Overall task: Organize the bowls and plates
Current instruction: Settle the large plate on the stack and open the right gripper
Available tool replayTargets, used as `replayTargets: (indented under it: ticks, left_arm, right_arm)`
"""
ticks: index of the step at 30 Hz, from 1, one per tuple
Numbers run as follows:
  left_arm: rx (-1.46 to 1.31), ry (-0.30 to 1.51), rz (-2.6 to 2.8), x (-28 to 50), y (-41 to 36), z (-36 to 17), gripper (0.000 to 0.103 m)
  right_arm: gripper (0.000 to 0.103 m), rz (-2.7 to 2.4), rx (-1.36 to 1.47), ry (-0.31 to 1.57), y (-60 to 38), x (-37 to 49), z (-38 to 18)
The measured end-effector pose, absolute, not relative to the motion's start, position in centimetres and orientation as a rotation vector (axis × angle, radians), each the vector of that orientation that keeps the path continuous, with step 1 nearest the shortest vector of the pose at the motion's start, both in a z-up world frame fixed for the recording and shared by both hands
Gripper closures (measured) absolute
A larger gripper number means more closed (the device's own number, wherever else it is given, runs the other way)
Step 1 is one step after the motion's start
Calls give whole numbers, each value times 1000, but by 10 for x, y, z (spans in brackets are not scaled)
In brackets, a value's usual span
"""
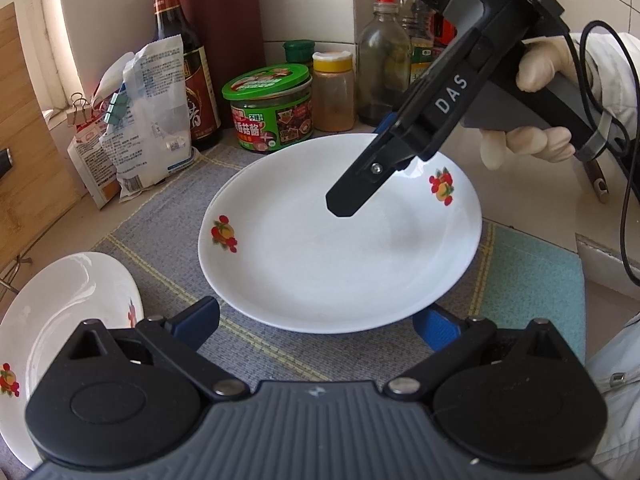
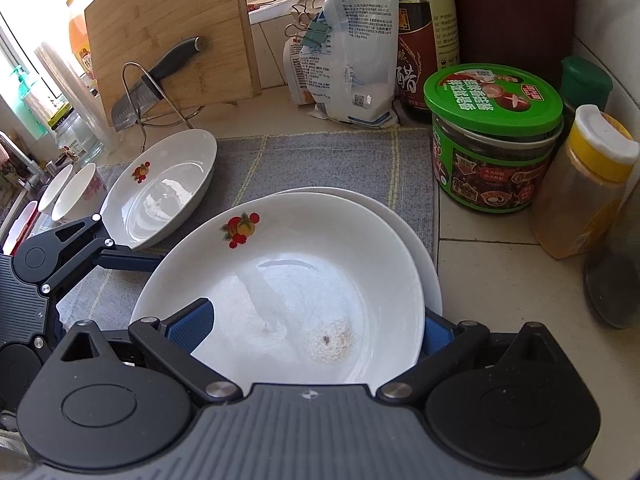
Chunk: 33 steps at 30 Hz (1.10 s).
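A white plate with fruit prints (image 1: 320,248) lies on another plate (image 2: 416,232) on the grey mat. My right gripper (image 2: 316,328) has its jaws on either side of the top plate's rim, one finger (image 1: 352,196) over the inside, the other behind the rim. My left gripper (image 1: 316,324) is open at the plate's near edge, its fingers on either side of it. A second fruit-print plate (image 1: 68,320) lies to the left, also in the right wrist view (image 2: 160,192). Two small bowls (image 2: 76,192) stand beyond it.
A green-lidded jar (image 1: 272,108), yellow-capped spice jar (image 1: 334,92), dark vinegar bottle (image 1: 180,52), glass bottle (image 1: 382,64) and clipped bags (image 1: 144,120) line the back wall. A bamboo board (image 2: 172,32) with a knife (image 2: 156,80) in a wire rack stands at the left.
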<state>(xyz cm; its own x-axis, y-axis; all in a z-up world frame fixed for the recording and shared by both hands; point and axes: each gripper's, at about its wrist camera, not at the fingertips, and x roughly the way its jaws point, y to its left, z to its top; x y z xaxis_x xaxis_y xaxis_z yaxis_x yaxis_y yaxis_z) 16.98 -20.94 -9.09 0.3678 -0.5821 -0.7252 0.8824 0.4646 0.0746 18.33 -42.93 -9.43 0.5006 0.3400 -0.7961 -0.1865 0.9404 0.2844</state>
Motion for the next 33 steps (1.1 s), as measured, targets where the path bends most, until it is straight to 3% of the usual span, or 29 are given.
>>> replayTargets:
  ticks: [33]
  left_arm:
    - [457, 663, -1007, 169, -207, -91, 1]
  right_arm:
    - [0, 179, 27, 1044, -413, 177, -78]
